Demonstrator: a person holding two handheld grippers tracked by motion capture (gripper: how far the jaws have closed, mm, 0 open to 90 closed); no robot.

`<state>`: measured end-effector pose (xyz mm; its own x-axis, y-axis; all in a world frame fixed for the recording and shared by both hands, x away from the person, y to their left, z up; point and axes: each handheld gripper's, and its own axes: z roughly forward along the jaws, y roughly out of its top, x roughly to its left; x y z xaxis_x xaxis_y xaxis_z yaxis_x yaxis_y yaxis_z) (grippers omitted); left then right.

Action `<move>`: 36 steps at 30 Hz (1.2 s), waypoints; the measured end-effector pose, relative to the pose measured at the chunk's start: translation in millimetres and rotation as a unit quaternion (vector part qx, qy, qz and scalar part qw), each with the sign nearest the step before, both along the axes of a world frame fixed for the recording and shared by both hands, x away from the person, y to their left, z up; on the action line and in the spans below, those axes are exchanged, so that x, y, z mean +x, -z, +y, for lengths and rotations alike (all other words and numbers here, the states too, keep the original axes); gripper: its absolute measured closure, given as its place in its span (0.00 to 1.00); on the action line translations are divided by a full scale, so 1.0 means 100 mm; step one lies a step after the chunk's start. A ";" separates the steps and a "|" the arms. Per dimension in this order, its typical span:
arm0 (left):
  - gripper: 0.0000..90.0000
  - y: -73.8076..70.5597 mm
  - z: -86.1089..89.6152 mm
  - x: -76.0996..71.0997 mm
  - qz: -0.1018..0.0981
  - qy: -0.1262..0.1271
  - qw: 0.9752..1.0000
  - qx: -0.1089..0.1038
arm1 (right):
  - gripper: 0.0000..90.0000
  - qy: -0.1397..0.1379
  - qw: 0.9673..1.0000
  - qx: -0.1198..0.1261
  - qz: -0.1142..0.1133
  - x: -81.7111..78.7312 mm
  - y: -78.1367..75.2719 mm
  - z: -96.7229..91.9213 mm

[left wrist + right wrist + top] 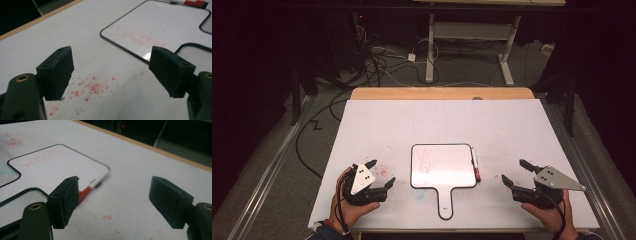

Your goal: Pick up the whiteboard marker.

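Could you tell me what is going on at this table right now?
A person holds a claw in each hand over a white table. The left claw and the right claw both stand open and empty. Between them lies a small whiteboard with a handle and a faint red scribble. A red-capped marker lies along its right edge, untouched.
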<state>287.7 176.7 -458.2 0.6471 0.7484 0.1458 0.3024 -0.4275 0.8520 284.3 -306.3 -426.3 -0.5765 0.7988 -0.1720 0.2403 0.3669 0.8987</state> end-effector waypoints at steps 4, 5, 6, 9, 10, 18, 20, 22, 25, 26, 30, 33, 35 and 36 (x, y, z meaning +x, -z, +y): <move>0.21 0.04 -0.02 0.04 0.012 0.007 1.000 0.007 | 0.28 -0.007 1.000 0.005 0.020 0.03 0.02 -0.02; 0.21 0.06 -0.03 0.05 0.014 0.009 1.000 0.011 | 0.29 -0.008 0.999 0.008 0.031 0.04 0.02 -0.03; 0.21 0.08 -0.04 0.05 0.017 0.009 1.000 0.015 | 0.29 -0.008 0.999 0.008 0.031 0.04 0.02 -0.03; 0.21 0.09 -0.04 0.04 0.019 0.014 1.000 0.021 | 0.30 -0.012 0.999 0.005 0.043 0.06 0.02 -0.01; 0.21 0.09 -0.04 0.04 0.018 0.016 0.999 0.021 | 0.31 -0.014 0.999 0.003 0.045 0.06 0.02 0.01; 0.21 0.11 -0.06 0.03 0.025 0.019 0.999 0.031 | 0.34 -0.025 0.997 -0.008 0.077 0.18 0.06 0.10; 0.21 0.12 -0.07 0.04 0.028 0.019 0.999 0.034 | 0.37 -0.030 0.996 -0.012 0.087 0.24 0.06 0.14; 0.21 0.13 -0.07 0.04 0.030 0.019 0.999 0.037 | 0.37 -0.031 0.995 -0.014 0.094 0.31 0.05 0.18; 0.21 0.13 -0.08 0.03 0.031 0.019 0.999 0.040 | 0.41 -0.030 0.992 -0.018 0.122 0.45 0.04 0.24; 0.21 0.13 -0.07 0.03 0.031 0.019 0.999 0.041 | 0.45 -0.035 0.991 -0.012 0.130 0.51 0.03 0.26; 0.21 0.13 -0.07 0.02 0.032 0.021 0.999 0.035 | 0.48 -0.042 0.983 -0.001 0.179 0.79 0.05 0.37; 0.21 0.14 -0.09 0.02 0.034 0.021 0.998 0.038 | 0.49 -0.038 0.978 -0.003 0.206 0.98 0.09 0.46; 0.21 0.15 -0.09 0.02 0.036 0.022 0.998 0.039 | 0.50 -0.036 0.975 -0.001 0.217 1.08 0.13 0.49; 0.21 0.15 -0.09 0.02 0.036 0.023 0.998 0.041 | 0.51 -0.032 0.973 0.002 0.230 1.13 0.16 0.51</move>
